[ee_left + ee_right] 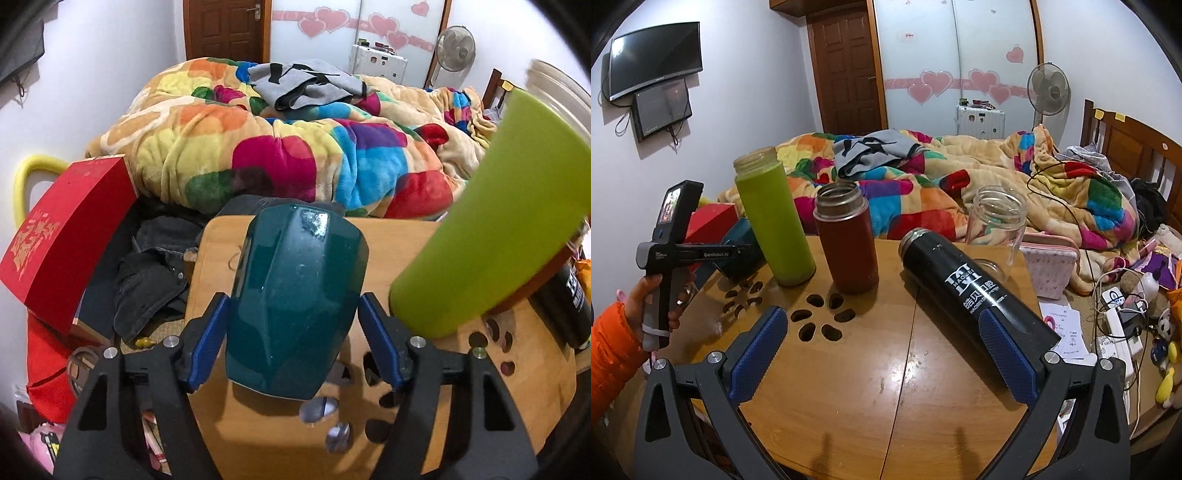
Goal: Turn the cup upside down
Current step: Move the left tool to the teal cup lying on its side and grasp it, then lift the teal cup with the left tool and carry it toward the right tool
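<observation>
A dark teal faceted cup (295,299) stands on the round wooden table (258,435), apparently with its closed end up. My left gripper (293,339) is open, its blue pads (207,343) on either side of the cup with small gaps. In the right wrist view the teal cup (740,236) is mostly hidden behind the green bottle (774,221) and the left gripper's body (668,236). My right gripper (882,354) is open and empty above the table (868,387), with a black flask (975,291) lying by its right pad.
A green bottle (491,221), a red-brown flask (846,236) and a clear jar (995,225) stand on the table. A red box (70,240) and dark clothes (151,273) lie left of the table. A bed with a colourful blanket (295,147) is behind.
</observation>
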Available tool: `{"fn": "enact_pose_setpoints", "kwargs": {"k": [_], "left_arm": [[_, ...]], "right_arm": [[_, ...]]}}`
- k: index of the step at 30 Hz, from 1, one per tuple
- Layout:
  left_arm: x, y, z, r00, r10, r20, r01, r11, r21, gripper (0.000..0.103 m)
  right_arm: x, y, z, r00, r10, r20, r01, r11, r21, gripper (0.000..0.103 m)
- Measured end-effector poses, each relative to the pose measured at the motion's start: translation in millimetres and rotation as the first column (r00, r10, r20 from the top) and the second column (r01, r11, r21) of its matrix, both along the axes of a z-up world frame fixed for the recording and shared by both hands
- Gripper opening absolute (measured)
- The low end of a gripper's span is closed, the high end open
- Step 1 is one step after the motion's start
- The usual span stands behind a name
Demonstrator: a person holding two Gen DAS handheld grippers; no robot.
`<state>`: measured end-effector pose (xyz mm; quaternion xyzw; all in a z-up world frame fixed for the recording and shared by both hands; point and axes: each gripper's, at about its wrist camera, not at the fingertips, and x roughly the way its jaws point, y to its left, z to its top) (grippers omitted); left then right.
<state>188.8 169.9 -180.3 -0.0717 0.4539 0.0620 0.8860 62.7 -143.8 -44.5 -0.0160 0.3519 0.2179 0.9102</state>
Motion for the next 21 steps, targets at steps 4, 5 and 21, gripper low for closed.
{"fn": "enact_pose_setpoints", "kwargs": {"k": [4, 5, 21], "left_arm": [[-20.8, -12.0, 2.1, 0.999, -0.033, -0.005, 0.033, 0.999, 0.000, 0.070], [-24.7, -15.3, 2.2, 0.999, -0.040, -0.005, 0.040, 0.999, 0.003, 0.070], [-97.8, -140.5, 7.6, 0.959, -0.280, 0.034, 0.279, 0.959, 0.043, 0.070]], "right_arm": [[-1.0, 2.3, -6.4, 1.000, 0.005, -0.022, -0.005, 1.000, 0.000, 0.103], [-1.8, 2.7, -8.2, 1.000, 0.006, -0.028, -0.006, 1.000, -0.002, 0.103], [-28.6, -8.2, -6.9, 0.999, -0.007, -0.031, 0.006, 0.999, -0.044, 0.103]]}}
